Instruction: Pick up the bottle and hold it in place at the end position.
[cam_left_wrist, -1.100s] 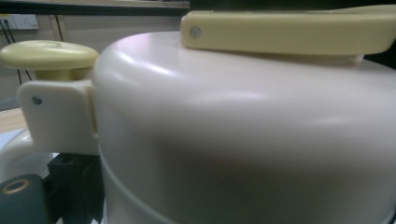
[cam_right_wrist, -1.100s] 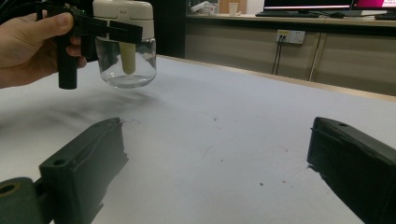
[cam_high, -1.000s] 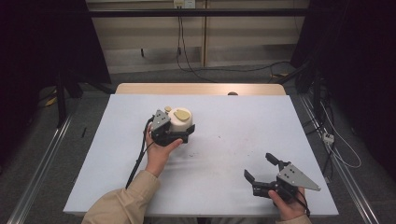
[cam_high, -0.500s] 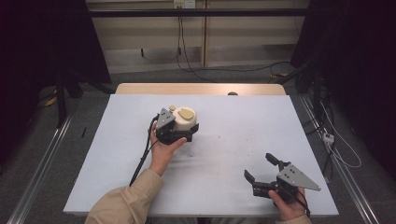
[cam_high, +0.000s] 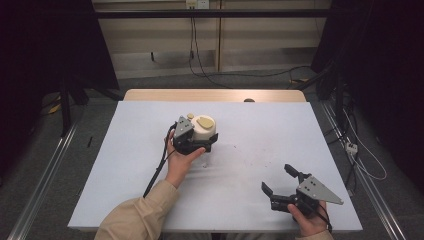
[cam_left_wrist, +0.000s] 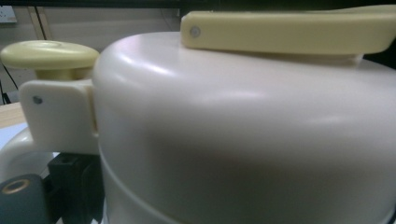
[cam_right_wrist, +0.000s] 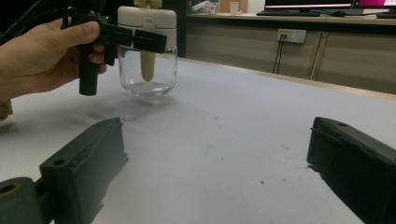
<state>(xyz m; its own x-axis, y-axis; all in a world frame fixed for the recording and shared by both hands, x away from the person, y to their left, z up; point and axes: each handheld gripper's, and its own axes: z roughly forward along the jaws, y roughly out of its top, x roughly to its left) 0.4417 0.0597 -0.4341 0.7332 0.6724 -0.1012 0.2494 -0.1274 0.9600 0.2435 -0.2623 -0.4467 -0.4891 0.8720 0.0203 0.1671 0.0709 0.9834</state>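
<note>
Left gripper (cam_high: 200, 145) clamps cream-lidded, clear-glass jar (cam_right_wrist: 148, 70), lifted off table (cam_high: 250, 130).

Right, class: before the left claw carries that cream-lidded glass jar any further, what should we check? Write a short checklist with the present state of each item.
1. Left claw closed around the cream-lidded clear glass jar: ok, its black jaws clamp the lid.
2. Jar off the white table: ok, the right gripper view shows a gap and shadow beneath it.
3. Jar upright: ok, no visible tilt.
4. Grip firm enough not to slip: cannot tell.
5. Right claw free and out of the way: ok, open, empty, near the front right edge.
6. Table around the jar free of obstacles: ok.
</note>
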